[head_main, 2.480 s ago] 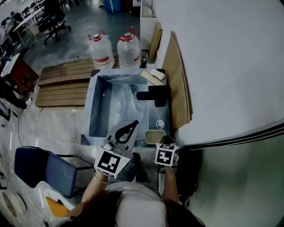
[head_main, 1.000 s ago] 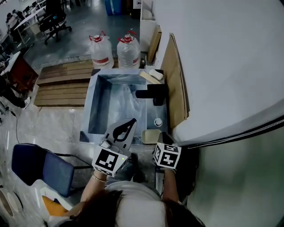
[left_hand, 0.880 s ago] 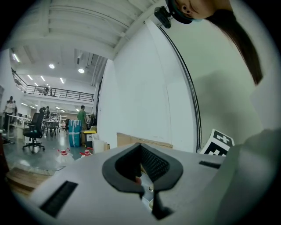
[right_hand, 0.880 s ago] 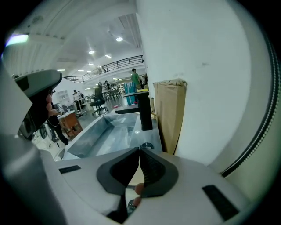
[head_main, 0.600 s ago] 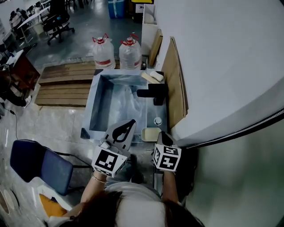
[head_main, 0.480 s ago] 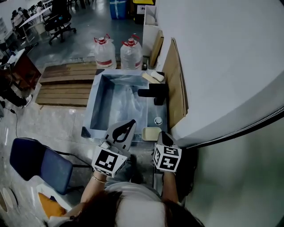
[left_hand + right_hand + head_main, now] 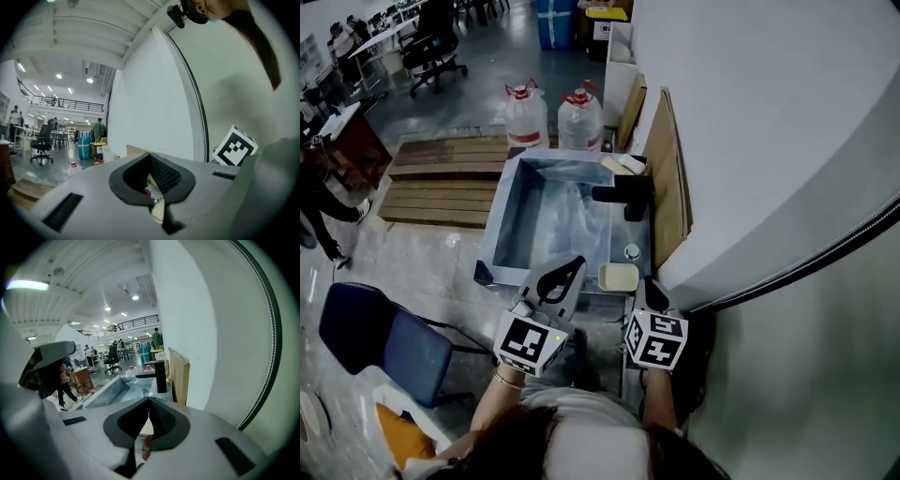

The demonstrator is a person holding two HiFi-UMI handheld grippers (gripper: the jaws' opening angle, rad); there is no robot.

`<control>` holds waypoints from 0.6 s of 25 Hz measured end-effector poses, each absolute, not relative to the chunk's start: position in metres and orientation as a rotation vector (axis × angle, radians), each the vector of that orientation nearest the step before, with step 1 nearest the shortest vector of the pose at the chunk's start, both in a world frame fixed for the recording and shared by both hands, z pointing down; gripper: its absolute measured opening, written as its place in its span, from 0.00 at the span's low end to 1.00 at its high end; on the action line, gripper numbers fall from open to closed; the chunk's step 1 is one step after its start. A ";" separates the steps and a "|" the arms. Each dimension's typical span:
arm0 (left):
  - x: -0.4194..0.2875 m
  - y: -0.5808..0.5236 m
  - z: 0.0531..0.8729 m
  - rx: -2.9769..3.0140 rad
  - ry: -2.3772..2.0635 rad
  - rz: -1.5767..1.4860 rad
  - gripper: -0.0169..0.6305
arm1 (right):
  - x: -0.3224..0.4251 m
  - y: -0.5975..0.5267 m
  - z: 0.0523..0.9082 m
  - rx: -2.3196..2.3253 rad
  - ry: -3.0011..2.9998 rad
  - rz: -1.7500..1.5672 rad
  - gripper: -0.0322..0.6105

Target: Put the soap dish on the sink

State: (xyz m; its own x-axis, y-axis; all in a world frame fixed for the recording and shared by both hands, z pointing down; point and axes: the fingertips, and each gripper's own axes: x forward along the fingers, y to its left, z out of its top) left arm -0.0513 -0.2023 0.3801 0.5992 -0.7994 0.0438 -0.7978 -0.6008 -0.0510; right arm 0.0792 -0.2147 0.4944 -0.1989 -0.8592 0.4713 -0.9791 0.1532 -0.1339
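Note:
The soap dish (image 7: 619, 277), a pale cream rectangle, rests on the near right corner of the steel sink (image 7: 508, 217). My right gripper (image 7: 650, 292) is shut and empty, just right of the dish and nearer to me. My left gripper (image 7: 569, 270) is also shut with nothing in it, over the sink's near rim to the dish's left. Each gripper view has its jaws meeting tip to tip, left gripper (image 7: 150, 156) and right gripper (image 7: 148, 401).
A black faucet (image 7: 623, 195) (image 7: 159, 372) stands on the sink's right rim, with a small round cap (image 7: 631, 251) nearer and a soap bar (image 7: 631, 163) at the far corner. A board (image 7: 667, 183) leans on the white wall. Two water bottles (image 7: 525, 114), a pallet (image 7: 441, 183) and a blue chair (image 7: 380, 339) surround the sink.
My right gripper has drawn back a little from the soap dish, which stays on the sink's corner. The head view has shifted slightly; my left gripper holds its place.

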 end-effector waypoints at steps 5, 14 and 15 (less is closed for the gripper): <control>-0.048 -0.187 0.374 -2.778 1.398 -0.088 0.04 | 0.082 -0.202 0.478 1.791 -2.181 0.564 0.09; -0.045 -0.164 0.365 -2.753 1.386 -0.081 0.04 | 0.083 -0.178 0.452 1.812 -2.232 0.505 0.09; -0.044 -0.161 0.366 -2.755 1.386 -0.081 0.04 | 0.084 -0.176 0.450 1.812 -2.237 0.502 0.09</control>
